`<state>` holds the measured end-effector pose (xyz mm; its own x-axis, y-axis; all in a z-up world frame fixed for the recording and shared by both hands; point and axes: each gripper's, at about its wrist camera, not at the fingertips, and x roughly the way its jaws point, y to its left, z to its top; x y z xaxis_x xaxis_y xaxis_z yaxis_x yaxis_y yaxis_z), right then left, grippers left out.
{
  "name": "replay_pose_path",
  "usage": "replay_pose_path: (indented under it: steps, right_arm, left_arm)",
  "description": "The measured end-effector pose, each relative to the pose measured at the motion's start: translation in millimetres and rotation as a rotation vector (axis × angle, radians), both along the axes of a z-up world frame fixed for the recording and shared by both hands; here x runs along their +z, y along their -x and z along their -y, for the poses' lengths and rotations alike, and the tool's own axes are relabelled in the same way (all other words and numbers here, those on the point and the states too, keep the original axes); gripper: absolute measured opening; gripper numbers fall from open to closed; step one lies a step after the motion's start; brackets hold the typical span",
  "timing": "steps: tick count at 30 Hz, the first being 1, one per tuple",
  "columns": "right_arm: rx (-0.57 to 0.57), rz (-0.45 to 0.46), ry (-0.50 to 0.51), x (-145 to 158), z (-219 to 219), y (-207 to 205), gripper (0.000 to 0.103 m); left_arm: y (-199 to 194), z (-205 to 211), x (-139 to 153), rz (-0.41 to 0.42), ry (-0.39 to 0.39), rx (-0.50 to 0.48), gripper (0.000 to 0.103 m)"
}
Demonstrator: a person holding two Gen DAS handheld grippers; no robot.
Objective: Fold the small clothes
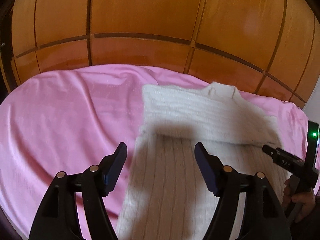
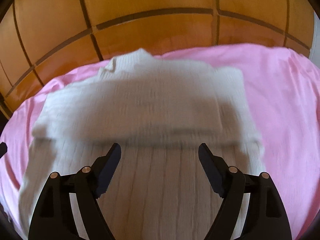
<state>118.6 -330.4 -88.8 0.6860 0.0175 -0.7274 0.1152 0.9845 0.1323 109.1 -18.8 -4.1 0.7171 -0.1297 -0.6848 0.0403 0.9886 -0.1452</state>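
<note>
Cream-white ribbed knit sweater (image 1: 180, 124) is lying flat on the pink bedsheet (image 1: 60, 120), and that sheet is my landmark for everything else. Looks like both sleeves are already folded across the chest as a band, with the collar (image 1: 220, 89) at the sheet's far edge, next to the orange wooden panelled wall (image 1: 140, 20). So I'd guess it's roughly halfway: the long lower body hasn't been folded up yet.

Left gripper (image 1: 161, 167) hangs over the sweater's left edge where it meets the sheet, fingers spread, nothing between them. Right gripper (image 2: 160, 167) is over the middle of the sweater, also spread and empty.

The knit is thick and fuzzy with lengthwise ribs, while the sheet is smooth with soft wrinkles.
</note>
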Motion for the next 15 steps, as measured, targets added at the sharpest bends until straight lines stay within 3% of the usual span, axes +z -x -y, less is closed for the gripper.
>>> replay_pose_path:
  steps: [8, 15]
  right_arm:
    - [0.003, -0.055, -0.031, -14.5, 4.3, 51.5, 0.080]
    - [0.011, -0.070, -0.024, -15.1, 4.6, 72.7, 0.083]
  left_arm:
    - [34.1, -9.7, -1.8, -0.006, 0.020, 0.013, 0.076]
    - [46.7, -20.9, -13.3, -0.035, 0.025, 0.031, 0.081]
